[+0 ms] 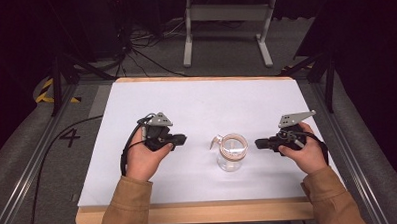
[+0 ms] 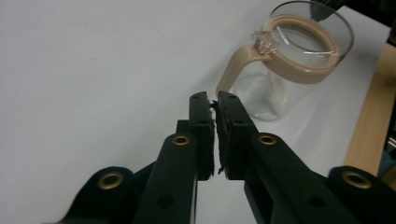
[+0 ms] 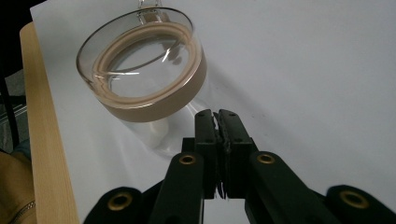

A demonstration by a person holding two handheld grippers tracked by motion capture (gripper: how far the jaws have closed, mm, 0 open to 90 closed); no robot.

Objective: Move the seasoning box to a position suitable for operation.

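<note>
- Glass jug (image 1: 232, 152) in the high view: it stands upright on the white sheet (image 1: 196, 102) that covers the desk (image 1: 190, 212), toward the near edge and between the two hands. Its tan handle (image 1: 215, 140) sticks out to the jug's left and a little away from the person, so the handle side faces the left hand-held gripper (image 1: 180, 139). The right hand-held gripper (image 1: 260, 143) points at the jug's plain glass side and sits closer to it; the left one is a little farther off. Neither touches the jug.
- Left gripper view: the left hand-held gripper (image 2: 215, 100) has its jaws pressed together with nothing between them. The jug (image 2: 294, 56) lies ahead and to the right of the tips, and the handle (image 2: 238, 65) curves down toward them, near but apart. The long line of the handle runs top to bottom, roughly in line with the slit between the jaws.
- Right gripper view: the right hand-held gripper (image 3: 217, 114) is also closed and empty. The jug (image 3: 144, 79) stands just ahead and to the left of the tips, its tan band (image 3: 159, 105) near them, the handle on the far side. To take the jug by its handle, I judge the left hand better placed, though its jaws must open first.
</note>
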